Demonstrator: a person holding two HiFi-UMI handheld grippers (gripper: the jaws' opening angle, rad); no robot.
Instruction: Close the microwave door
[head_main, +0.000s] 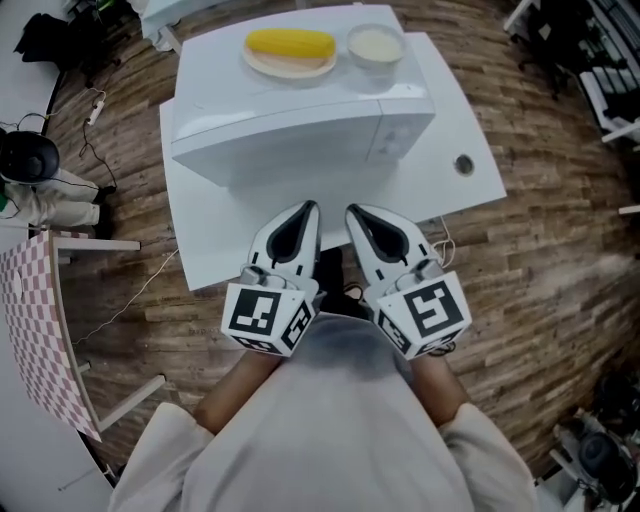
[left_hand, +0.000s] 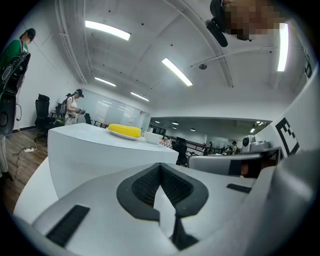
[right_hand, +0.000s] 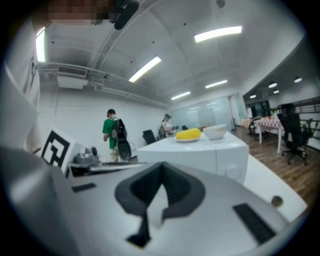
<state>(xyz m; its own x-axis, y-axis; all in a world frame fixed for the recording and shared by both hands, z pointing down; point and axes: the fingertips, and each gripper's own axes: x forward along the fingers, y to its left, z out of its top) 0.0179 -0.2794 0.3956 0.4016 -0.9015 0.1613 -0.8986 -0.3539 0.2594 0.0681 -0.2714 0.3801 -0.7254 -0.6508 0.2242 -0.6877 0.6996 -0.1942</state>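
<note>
Since the left gripper (head_main: 306, 210) and right gripper (head_main: 356, 213) hang closed and empty at 6 o'clock, apart from the microwave (head_main: 300, 125) at 12 whose door (head_main: 285, 162) looks flush already, a hard shove might jolt the plate (head_main: 290, 66) and bowl (head_main: 374, 45) on top.

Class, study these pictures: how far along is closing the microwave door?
Done, it seems: the white box-shaped microwave has its door flush with the front, no gap showing. In hand: nothing; the left gripper and right gripper are both shut, empty, held short of it. Left: apparently nothing.
</note>
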